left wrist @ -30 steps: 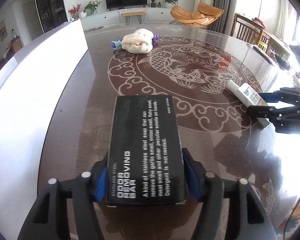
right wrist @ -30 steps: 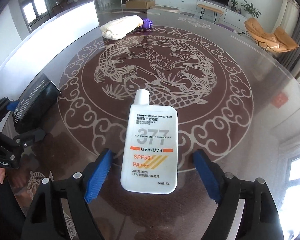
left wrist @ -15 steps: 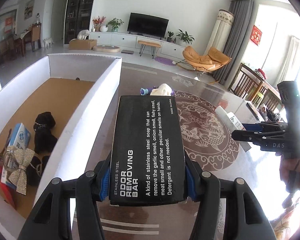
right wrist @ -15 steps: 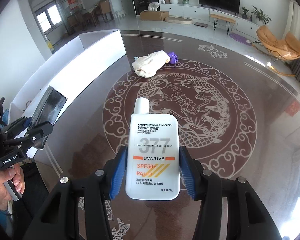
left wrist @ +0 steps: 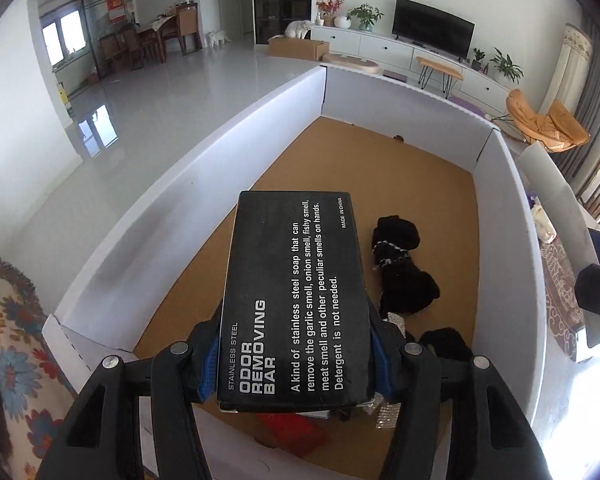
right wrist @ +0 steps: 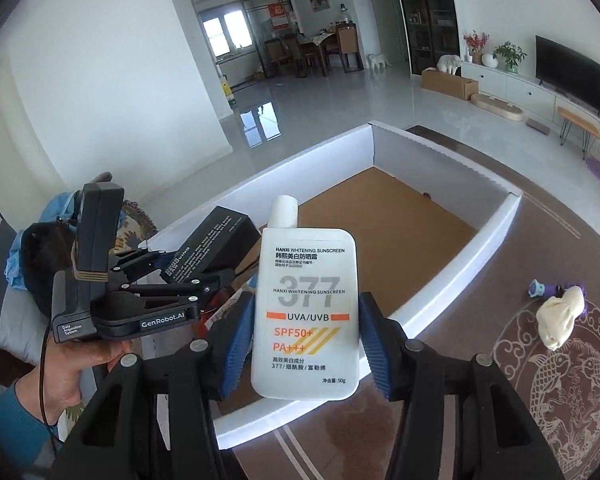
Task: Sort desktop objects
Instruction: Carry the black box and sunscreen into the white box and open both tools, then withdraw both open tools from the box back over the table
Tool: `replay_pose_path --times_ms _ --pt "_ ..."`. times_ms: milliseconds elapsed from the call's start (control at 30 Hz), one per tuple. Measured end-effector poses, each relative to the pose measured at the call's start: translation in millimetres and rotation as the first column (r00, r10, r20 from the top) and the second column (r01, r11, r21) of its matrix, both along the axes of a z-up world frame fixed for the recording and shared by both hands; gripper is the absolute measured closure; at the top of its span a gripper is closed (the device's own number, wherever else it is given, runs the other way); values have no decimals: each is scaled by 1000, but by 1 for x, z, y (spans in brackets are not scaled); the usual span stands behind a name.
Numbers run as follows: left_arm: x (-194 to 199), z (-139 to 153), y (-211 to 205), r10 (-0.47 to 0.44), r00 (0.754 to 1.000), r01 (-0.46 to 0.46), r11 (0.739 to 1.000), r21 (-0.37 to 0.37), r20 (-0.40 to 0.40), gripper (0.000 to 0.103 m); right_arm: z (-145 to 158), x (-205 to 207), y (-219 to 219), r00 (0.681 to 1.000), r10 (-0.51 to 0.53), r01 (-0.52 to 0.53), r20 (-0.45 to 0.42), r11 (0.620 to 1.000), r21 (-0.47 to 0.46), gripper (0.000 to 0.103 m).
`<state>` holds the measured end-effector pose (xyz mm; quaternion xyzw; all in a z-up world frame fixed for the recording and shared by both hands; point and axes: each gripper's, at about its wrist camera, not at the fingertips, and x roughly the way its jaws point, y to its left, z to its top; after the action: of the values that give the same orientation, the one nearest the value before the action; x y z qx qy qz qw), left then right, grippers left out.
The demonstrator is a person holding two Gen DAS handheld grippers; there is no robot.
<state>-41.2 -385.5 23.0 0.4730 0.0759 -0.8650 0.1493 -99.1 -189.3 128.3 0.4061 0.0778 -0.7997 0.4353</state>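
Left gripper (left wrist: 294, 364) clamps the odor-removing bar box (left wrist: 296, 300) above the white bin (left wrist: 512, 248); right gripper (right wrist: 304, 344) clamps the sunscreen bottle (right wrist: 306, 308) over its near wall. Neither deposited; cream cloth (right wrist: 558, 322) remains outside.

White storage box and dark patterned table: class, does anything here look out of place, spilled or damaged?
Nothing looks spilled or damaged. Only a cream cloth bundle and a small purple toy lie loose on the dark patterned table, outside the white storage box.
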Motion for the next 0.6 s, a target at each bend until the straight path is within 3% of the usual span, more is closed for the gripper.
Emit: replay_pose_path --times_ms 100,133,167,200,300,467,567,600 --pt "5 -14 -3 41 998 -39 998 -53 42 40 -33 1 -40 997 34 -35 67 999 28 48" --pt "8 -13 -1 40 999 -39 997 -61 23 33 -44 0 -48 995 31 -35 93 999 36 35" --pt "13 -11 1 41 999 -41 997 -69 -3 27 -54 -2 -52 993 22 -27 114 999 43 29" --pt "18 -8 2 44 999 -46 996 -80 -33 19 -59 -1 -51 993 10 -15 122 999 36 25" --pt "34 6 16 37 992 -49 994 -99 -122 17 -60 3 -34 993 -13 17 115 999 -28 21" --pt "41 35 75 -72 970 60 996 -60 -234 17 -41 15 55 990 -134 128 -48 986 -104 0" --pt "44 45 135 -207 937 207 978 -31 -280 12 -56 16 123 964 -237 232 -122 971 -54 0" --pt "43 46 157 -255 924 259 966 -23 -285 3 -66 14 147 951 -274 275 -140 961 -18 0"
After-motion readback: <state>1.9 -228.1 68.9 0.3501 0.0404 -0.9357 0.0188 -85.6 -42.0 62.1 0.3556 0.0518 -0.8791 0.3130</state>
